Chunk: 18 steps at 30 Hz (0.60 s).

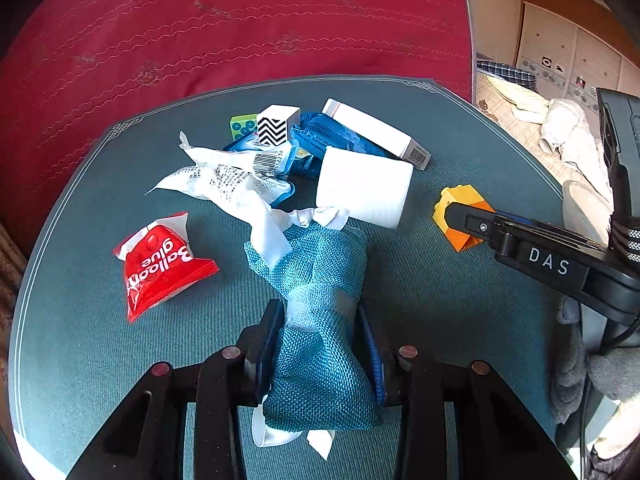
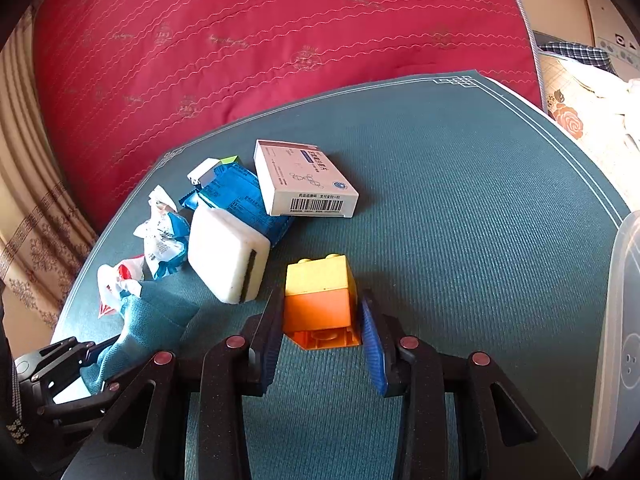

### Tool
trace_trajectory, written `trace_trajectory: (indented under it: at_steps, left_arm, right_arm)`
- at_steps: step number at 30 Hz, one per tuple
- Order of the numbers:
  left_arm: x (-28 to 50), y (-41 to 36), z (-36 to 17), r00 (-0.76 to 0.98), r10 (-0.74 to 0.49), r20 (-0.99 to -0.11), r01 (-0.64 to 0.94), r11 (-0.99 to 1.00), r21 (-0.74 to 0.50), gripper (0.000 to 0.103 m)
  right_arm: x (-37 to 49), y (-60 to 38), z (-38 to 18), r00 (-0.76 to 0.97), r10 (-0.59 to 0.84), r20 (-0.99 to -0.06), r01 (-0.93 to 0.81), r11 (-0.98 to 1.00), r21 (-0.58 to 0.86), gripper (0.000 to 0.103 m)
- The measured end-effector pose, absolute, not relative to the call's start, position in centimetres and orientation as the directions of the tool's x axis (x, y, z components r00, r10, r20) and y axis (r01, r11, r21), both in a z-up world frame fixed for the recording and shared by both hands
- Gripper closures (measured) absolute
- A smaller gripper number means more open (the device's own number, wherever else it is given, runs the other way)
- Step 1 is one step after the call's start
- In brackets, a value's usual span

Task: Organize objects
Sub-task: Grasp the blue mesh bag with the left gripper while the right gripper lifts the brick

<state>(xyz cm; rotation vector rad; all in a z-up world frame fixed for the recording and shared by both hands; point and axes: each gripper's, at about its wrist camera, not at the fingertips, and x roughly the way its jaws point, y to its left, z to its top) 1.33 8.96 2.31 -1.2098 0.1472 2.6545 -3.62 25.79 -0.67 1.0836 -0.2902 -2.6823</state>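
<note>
I see a teal mat (image 2: 460, 184). At its near edge my left gripper (image 1: 320, 320) squeezes a soft, light teal pouch (image 1: 320, 280); my right gripper (image 2: 320, 312), fingers open, straddles a rigid yellow-orange block (image 2: 320, 292), best held by its flat sides.

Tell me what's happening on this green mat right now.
A person is sorting clutter with two handheld grippers. The left gripper is shut on a teal woven fabric pouch. The right gripper straddles a yellow-and-orange plastic toy brick, with a gap showing at one finger. A white sponge block, white cardboard medicine box and red balloon-glue packet lie on the green mat.
</note>
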Motion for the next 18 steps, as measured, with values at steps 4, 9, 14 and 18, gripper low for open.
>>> trace_trajectory:
  at_steps: [4, 9, 14, 18]
  left_arm:
    - [2.1, 8.7, 2.8, -0.643, 0.159, -0.749, -0.235, -0.972, -0.005, 0.064]
    - [2.7, 8.6, 3.7, -0.663, 0.159, -0.732, -0.231, -0.973, -0.002, 0.064]
    - [3.0, 8.7, 4.0, -0.670, 0.154, -0.726, -0.229, -0.973, 0.005, 0.063]
    - [3.5, 8.8, 4.2, -0.679, 0.155, -0.718, -0.227, -0.974, 0.004, 0.063]
  right_arm:
    - [-3.2, 25.8, -0.6, -0.707, -0.291, -0.644, 0.144, -0.951, 0.272, 0.067]
    - [-2.6, 26.1, -0.2, -0.720, -0.293, -0.629, 0.144, -0.950, 0.277, 0.069]
    - [-1.7, 26.5, 1.1, -0.734, -0.312, -0.603, 0.157, -0.942, 0.296, 0.069]
    - [-0.8, 27.0, 1.6, -0.733, -0.331, -0.594, 0.168, -0.935, 0.313, 0.069]
